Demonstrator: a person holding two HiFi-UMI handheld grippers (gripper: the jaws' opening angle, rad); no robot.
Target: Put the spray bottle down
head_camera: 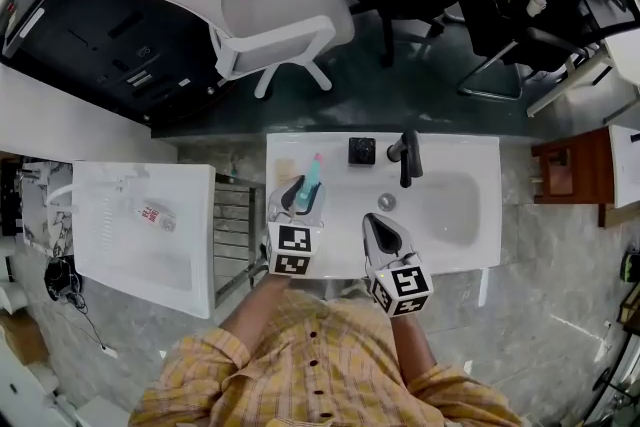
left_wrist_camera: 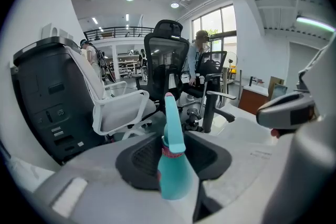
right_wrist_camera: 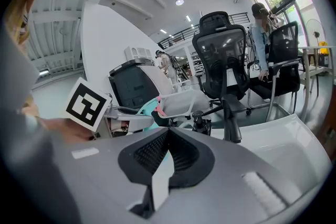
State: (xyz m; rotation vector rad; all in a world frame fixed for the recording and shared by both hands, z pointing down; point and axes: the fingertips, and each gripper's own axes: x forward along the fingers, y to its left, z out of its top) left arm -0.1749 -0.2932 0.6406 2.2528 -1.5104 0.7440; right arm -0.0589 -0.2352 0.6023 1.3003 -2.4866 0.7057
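Over the white sink's (head_camera: 470, 155) left ledge, the teal bottle (head_camera: 310, 177), with its pink neck band and long tapered top, sits clamped in the left gripper (head_camera: 298, 195), which angles forward and down. Just beside it, the right gripper (head_camera: 383, 233) hovers at the front rim, jaws together and empty.

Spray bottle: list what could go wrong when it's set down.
1. The bottle leans in the left gripper. If it is released at that angle, it may topple on the counter.
2. The basin lies just to the right, so a bottle set near its edge could slide in.
3. The faucet stands close by, and the nozzle might knock it on the way down.
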